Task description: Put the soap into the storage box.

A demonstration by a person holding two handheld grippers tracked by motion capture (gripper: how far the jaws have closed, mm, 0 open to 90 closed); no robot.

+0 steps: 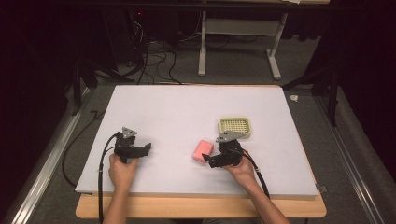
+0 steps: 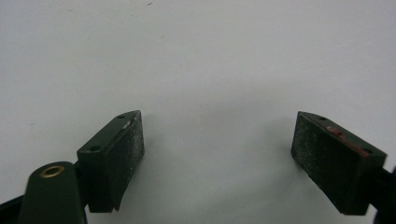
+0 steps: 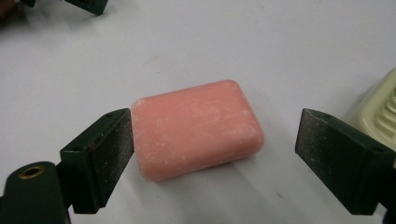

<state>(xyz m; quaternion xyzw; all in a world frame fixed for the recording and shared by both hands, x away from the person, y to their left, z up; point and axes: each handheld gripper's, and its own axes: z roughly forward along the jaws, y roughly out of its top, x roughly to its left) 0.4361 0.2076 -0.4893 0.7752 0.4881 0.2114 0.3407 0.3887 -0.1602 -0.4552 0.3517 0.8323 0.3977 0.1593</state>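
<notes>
A pink soap bar [image 1: 203,150] [image 3: 196,128] lies flat on the white table mat [image 1: 187,121]. My right gripper [image 1: 208,162] [image 3: 212,156] is open around it: the left pad touches or nearly touches the bar's end, the right pad stands well clear. A cream soap dish with a gridded top [image 1: 235,127] [image 3: 378,112] sits just behind and to the right of the bar. My left gripper [image 1: 145,148] [image 2: 217,154] is open over bare mat at the left, with nothing between its pads.
The mat lies on a wooden tabletop [image 1: 201,207] whose front edge shows below the hands. Beyond the far edge stand a table frame [image 1: 238,42] and loose cables [image 1: 154,60] on the floor. A small white object [image 1: 294,98] lies off the mat's far right corner.
</notes>
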